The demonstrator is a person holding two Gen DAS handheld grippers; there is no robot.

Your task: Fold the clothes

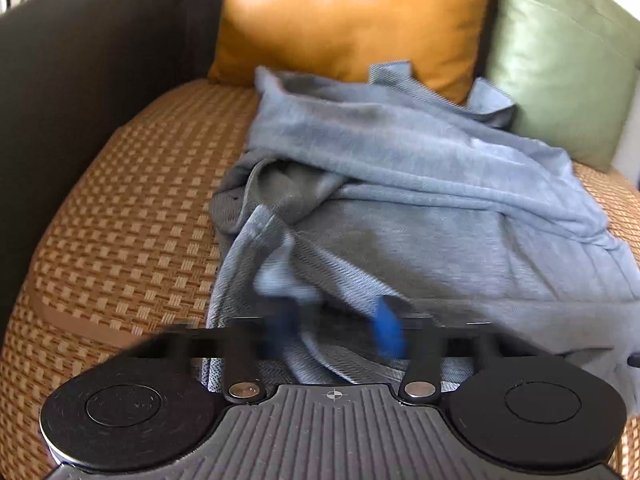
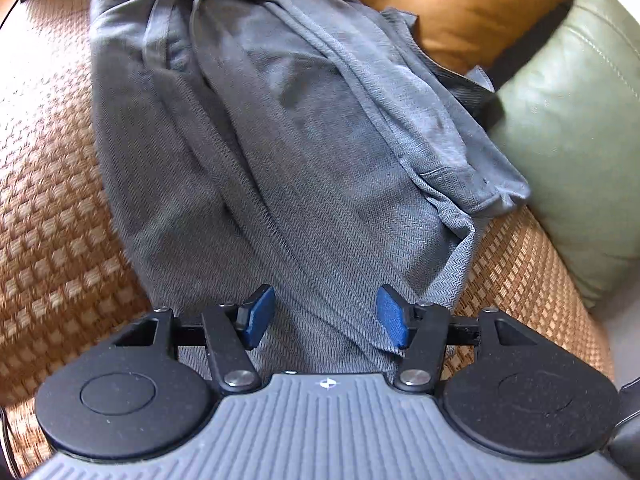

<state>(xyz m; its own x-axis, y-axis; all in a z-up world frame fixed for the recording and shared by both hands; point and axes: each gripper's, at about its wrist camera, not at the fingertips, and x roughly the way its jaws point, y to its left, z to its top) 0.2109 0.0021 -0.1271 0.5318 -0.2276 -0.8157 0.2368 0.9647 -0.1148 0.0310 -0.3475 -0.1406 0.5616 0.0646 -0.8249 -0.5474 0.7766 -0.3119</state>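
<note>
Grey garment (image 2: 280,160): fine herringbone knit, blue-grey where lit and darker charcoal in the creases. Spread lengthwise down the middle of the right wrist view, from the top edge to the bottom centre, on a woven seat mat (image 2: 52,208) of tan and brown checks. Loosely doubled rather than flat: long ridges down the middle, one layer turned over along the right side, with a stitched hem and a ribbed edge showing at centre right. Upper right corner of the cloth touching an orange cushion (image 2: 460,12); right edge just beside a green cushion (image 2: 568,120).

In the left wrist view, bunched at centre, with a raised fold and a dark hollow at centre left and a narrow strip of cloth leading down toward the bottom centre. Dark armrest (image 1: 92,80) at upper left of that frame.

Left gripper (image 1: 334,320): pads smeared by blur in its own view, so gap unreadable there; at the top edge of the right wrist view, seen as a black tip with folds of the garment drawn together into it, hence closed tight and pinching the cloth.

Right gripper (image 2: 326,316): blue pads (image 2: 394,316) set moderately apart at bottom centre, garment passing beneath and between them, neither pad pressing on it.
</note>
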